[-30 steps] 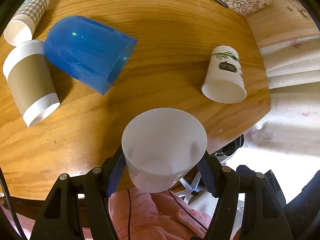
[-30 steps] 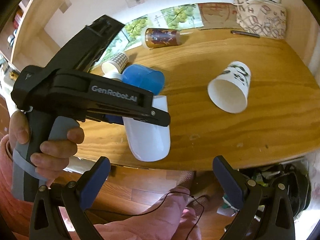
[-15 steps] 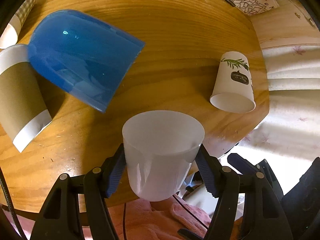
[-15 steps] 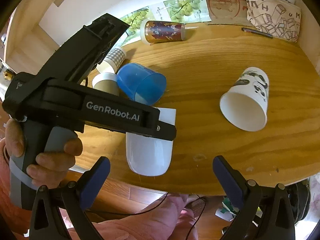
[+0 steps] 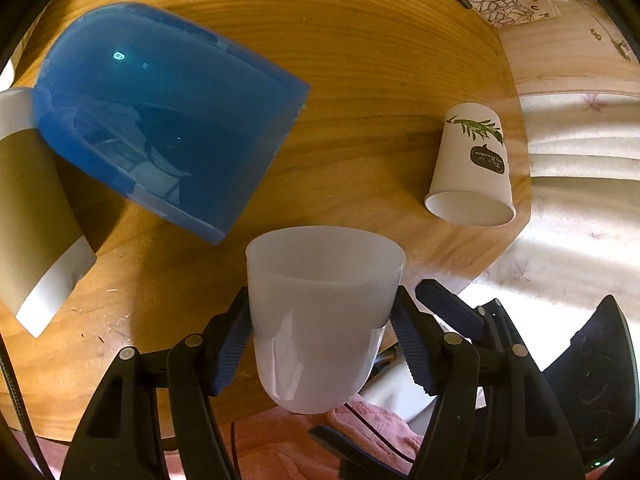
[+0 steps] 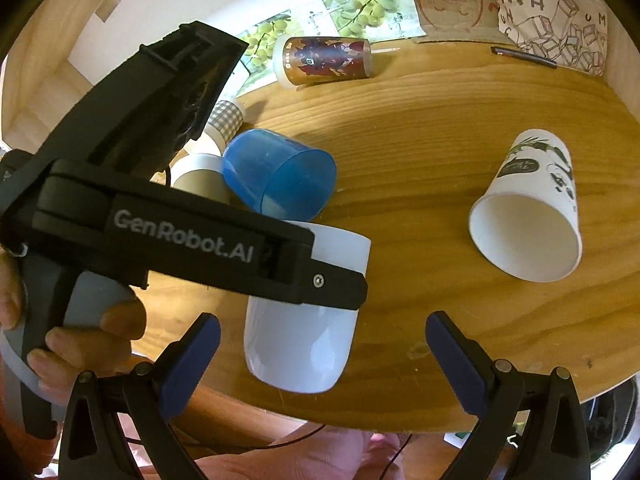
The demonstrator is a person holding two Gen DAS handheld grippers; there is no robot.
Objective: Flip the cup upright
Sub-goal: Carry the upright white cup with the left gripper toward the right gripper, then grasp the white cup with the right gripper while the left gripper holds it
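Observation:
My left gripper (image 5: 320, 316) is shut on a white translucent plastic cup (image 5: 320, 320), its fingers clamping the cup's sides. The cup is held over the near edge of the round wooden table (image 5: 360, 60), mouth tilted away and up. In the right wrist view the same cup (image 6: 304, 344) shows under the left gripper's black body (image 6: 192, 248). My right gripper (image 6: 320, 344) is open and empty, just in front of the table edge, below the white cup.
A blue plastic cup (image 5: 160, 120) lies on its side left of the white cup. A brown-sleeved paper cup (image 5: 32, 208) lies at far left. A white leaf-print paper cup (image 5: 472, 168) lies at right. A printed cup (image 6: 324, 62) and pen (image 6: 524, 56) lie at the back.
The left gripper has turned the white cup from mouth-toward-camera to a more upright tilt and moved closer over the table. The right gripper has edged nearer the table and stays open.

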